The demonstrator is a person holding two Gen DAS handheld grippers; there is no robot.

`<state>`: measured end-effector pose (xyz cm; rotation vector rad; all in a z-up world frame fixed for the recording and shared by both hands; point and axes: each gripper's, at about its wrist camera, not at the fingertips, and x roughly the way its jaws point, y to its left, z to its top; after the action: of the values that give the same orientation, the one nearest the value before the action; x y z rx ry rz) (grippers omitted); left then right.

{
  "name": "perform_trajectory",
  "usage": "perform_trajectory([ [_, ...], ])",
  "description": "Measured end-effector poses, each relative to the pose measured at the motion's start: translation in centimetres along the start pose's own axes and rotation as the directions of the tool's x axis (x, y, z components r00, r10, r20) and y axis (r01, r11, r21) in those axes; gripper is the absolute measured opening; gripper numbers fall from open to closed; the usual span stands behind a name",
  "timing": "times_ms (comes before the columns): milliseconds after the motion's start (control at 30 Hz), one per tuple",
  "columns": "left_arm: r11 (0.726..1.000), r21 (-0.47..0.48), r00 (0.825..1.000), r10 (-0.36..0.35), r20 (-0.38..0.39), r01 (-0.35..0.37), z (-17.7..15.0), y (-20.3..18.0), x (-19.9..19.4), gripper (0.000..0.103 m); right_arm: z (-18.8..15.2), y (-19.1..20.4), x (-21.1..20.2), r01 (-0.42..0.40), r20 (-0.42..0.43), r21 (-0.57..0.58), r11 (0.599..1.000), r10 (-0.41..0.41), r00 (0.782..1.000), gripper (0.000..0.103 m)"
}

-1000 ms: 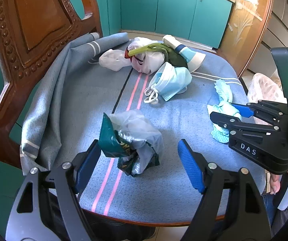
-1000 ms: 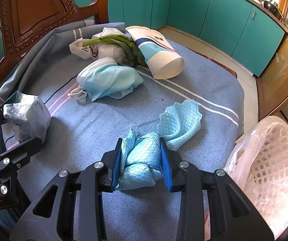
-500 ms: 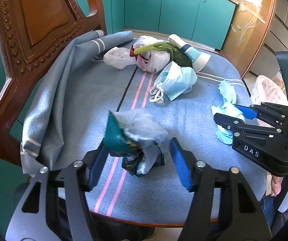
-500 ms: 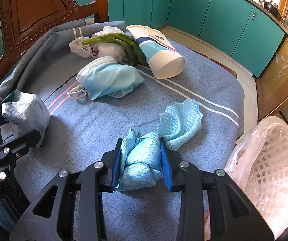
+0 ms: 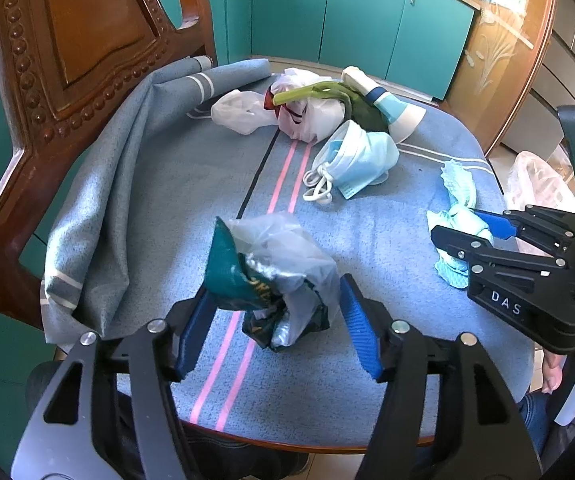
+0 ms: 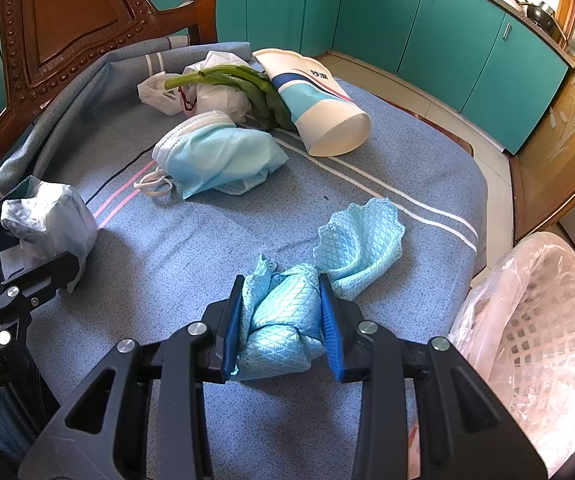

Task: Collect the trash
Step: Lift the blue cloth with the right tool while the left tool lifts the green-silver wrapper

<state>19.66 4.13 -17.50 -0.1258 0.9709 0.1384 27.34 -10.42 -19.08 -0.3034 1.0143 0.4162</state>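
Note:
A crumpled bundle (image 5: 279, 256) of green snack wrapper and clear plastic sits at the near left of the blue-clothed table (image 5: 191, 184). My left gripper (image 5: 275, 292) has it between its blue pads, which touch both sides while the jaws are opening slightly. The right wrist view shows the same bundle (image 6: 47, 216) in the left gripper (image 6: 19, 254) at the far left. My right gripper (image 6: 281, 284) is shut on a bunched light-blue waffle cloth (image 6: 279, 320); one loose end (image 6: 361, 236) lies on the table. From the left wrist, the right gripper (image 5: 461, 224) sits over that cloth (image 5: 453, 268).
Farther back lie a blue face mask (image 6: 219, 156), a tipped paper cup (image 6: 319, 108), a green vegetable stalk (image 6: 243, 80) and a white plastic bag (image 6: 203, 96). A bag-lined white basket (image 6: 535, 320) stands beside the table at right. A carved wooden chair (image 5: 87, 20) backs the left side.
The left jaws closed from wide apart to touching the wrapper bundle on both sides. The right gripper kept its grip on the blue cloth and did not move.

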Motion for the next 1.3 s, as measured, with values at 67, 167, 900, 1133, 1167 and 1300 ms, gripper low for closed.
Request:
perform_trajectory([
  [67,1.000,0.000,1.000,0.000,0.000,0.000,0.0,0.0,0.0,0.065,0.0,0.0,0.0,0.001,0.000,0.000,1.000,-0.001,1.000,0.035],
  [167,1.000,-0.002,1.000,0.000,0.000,0.000,0.0,0.0,0.0,0.066,0.0,0.1,0.0,0.003,0.000,-0.001,1.000,-0.003,1.000,0.035],
  [900,1.000,-0.020,1.000,0.005,-0.014,-0.005,0.3,-0.1,1.6,0.053,-0.8,-0.6,0.2,0.082,0.008,-0.004,0.997,-0.082,0.997,0.057],
  [1133,0.998,-0.065,1.000,-0.005,0.027,0.006,0.3,1.2,0.8,0.050,-0.5,0.0,0.1,0.067,0.020,-0.018,0.998,-0.066,0.998,0.035],
  [1167,0.998,-0.070,0.999,-0.004,0.036,0.007,0.3,1.4,0.4,0.050,-0.4,0.0,-0.1,0.057,0.026,-0.012,0.998,-0.057,0.998,0.034],
  [1300,0.997,-0.074,0.996,-0.023,0.081,0.029,0.5,1.7,-1.0,0.050,-0.2,-0.6,-1.1,0.016,0.069,0.022,1.000,-0.018,0.997,0.034],
])
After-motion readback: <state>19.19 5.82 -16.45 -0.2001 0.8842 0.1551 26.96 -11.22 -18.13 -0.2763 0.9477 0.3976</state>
